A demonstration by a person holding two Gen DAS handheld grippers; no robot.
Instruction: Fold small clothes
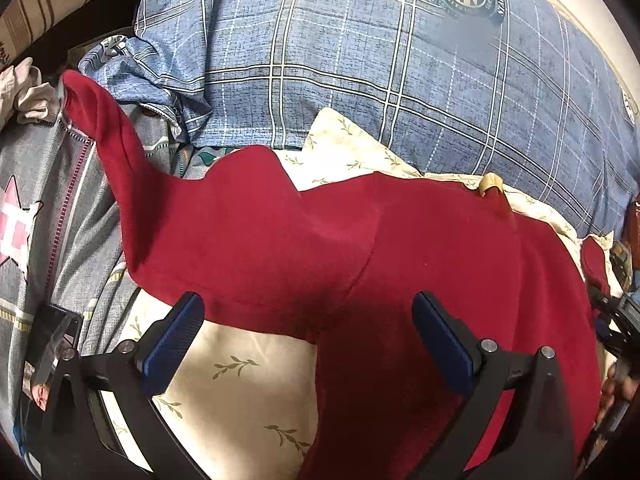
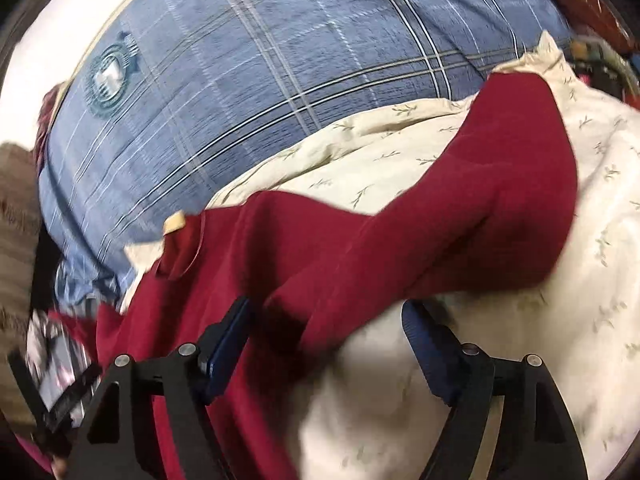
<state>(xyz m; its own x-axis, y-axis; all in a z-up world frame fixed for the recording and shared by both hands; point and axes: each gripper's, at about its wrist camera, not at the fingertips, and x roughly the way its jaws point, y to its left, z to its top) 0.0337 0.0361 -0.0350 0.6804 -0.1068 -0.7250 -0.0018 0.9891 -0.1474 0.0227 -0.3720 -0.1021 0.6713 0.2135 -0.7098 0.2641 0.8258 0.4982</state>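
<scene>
A dark red long-sleeved top (image 1: 320,240) lies spread on a cream sheet with leaf sprigs (image 1: 240,380). One sleeve trails to the upper left, and a yellow neck tag (image 1: 490,182) shows at the far edge. My left gripper (image 1: 308,308) stands open just above the top's near hem, its blue pads wide apart. In the blurred right wrist view the red top (image 2: 400,240) runs to the upper right as a sleeve. My right gripper (image 2: 328,310) is open, with a fold of red cloth between its jaws, and the right pad is clear of it.
A blue plaid quilt with a round emblem (image 1: 360,60) fills the far side, and is also in the right wrist view (image 2: 240,80). A grey cloth with a pink star (image 1: 40,220) and a crumpled beige garment (image 1: 28,96) lie at left.
</scene>
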